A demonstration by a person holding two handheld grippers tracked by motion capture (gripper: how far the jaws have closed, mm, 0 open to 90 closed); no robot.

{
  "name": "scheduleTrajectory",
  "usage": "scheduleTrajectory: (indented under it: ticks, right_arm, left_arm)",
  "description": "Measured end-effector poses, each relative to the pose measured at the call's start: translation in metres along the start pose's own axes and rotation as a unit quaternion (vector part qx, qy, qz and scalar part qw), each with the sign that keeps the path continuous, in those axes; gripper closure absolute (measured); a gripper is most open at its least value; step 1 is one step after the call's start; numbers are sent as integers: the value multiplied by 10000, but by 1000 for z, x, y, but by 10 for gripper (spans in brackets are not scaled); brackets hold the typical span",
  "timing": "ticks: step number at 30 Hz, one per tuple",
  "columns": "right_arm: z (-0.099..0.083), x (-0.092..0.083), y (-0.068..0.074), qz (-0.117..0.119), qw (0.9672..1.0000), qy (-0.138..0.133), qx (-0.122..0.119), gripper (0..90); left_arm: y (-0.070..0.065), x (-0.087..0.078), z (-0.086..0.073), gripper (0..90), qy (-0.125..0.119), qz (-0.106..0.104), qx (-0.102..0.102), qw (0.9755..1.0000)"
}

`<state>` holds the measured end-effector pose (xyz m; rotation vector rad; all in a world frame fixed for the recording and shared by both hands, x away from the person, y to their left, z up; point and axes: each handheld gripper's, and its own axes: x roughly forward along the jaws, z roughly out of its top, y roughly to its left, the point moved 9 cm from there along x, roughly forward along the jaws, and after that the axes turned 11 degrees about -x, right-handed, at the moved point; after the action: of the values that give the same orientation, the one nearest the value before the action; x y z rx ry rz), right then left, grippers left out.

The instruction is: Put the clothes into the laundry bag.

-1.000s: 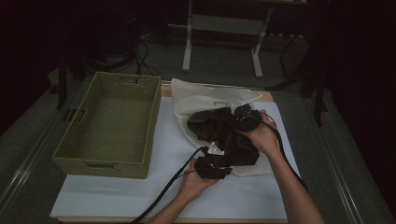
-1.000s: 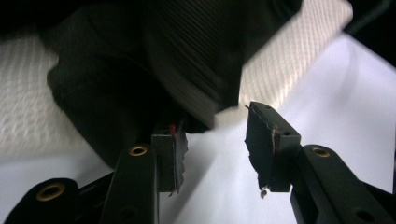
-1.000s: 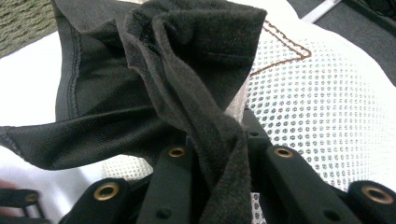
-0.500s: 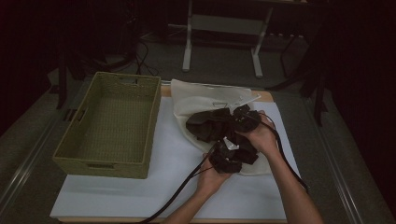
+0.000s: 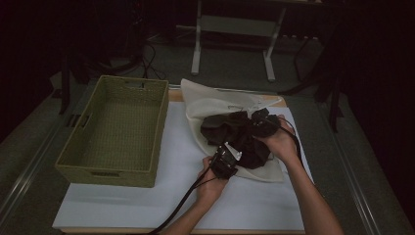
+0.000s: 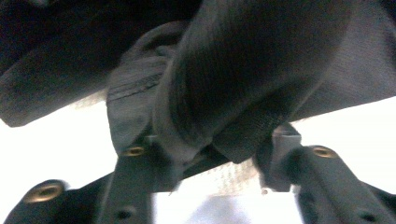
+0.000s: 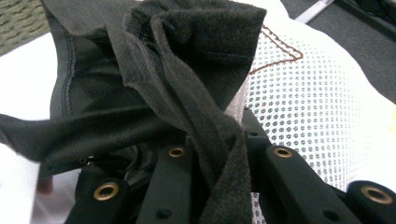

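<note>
Black garment [image 5: 235, 137] gripped in both tools, left [image 5: 226, 164] and right [image 5: 264, 125], atop white mesh bag [image 5: 210, 105]; no legible writing.

I see a dim room: grey floor [image 5: 235, 54], a white metal stand [image 5: 235, 29] behind the table [image 5: 274, 98], cables beside it.

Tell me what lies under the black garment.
Under the black garment lies a white mesh bag, spread on the white table sheet. The cloth covers the bag's middle, so anything there is hidden.
</note>
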<state>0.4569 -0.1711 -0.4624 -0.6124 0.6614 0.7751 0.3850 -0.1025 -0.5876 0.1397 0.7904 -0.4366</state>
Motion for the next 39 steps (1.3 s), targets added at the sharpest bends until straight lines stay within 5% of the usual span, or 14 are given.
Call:
scheduleTrajectory:
  ticks: [5,8,10,18,20,22,24,25,26,27,28,34,39]
  right_arm:
    - [-1,-3,-4,-54,10000,-4,26,794]
    - [-1,-4,-5,-56,10000,-19,43,795]
    - [-1,-4,-3,75,9998,-60,155,797]
    - [11,-12,10,510,9981,-287,178,812]
    - [17,-17,14,741,9961,-440,185,815]
    - [23,-24,17,920,9935,-628,249,817]
    - [31,-34,20,1143,9888,-895,335,820]
    - [31,-34,20,1143,9888,-895,335,820]
    - [35,-39,20,1287,9853,-1048,414,821]
    - [39,-47,22,1522,9797,-1211,476,820]
    - [41,-50,22,1573,9782,-1259,513,819]
    - [25,-39,16,1387,9869,-708,425,769]
    - [17,-30,18,1266,9909,-429,176,567]
  left_arm:
    - [-1,-5,0,807,12,-184,17,9998]
    - [3,-7,3,822,-56,-306,-292,9991]
    - [6,-8,12,819,-271,-521,-614,9964]
    - [28,-22,50,821,-1022,-733,-1102,9859]
    - [31,-29,56,823,-1220,-685,-1041,9847]
    - [33,-38,61,824,-1453,-697,-1056,9813]
    - [34,-51,68,824,-1826,-669,-1046,9753]
    - [34,-51,68,824,-1826,-669,-1046,9753]
    - [34,-60,72,824,-2095,-641,-1048,9701]
    - [34,-64,74,824,-2210,-634,-1053,9675]
    - [34,-65,75,822,-2245,-647,-1054,9666]
    - [32,-41,64,818,-1525,-1031,-1140,9763]
    - [29,-28,59,813,-1243,-1178,-1134,9787]
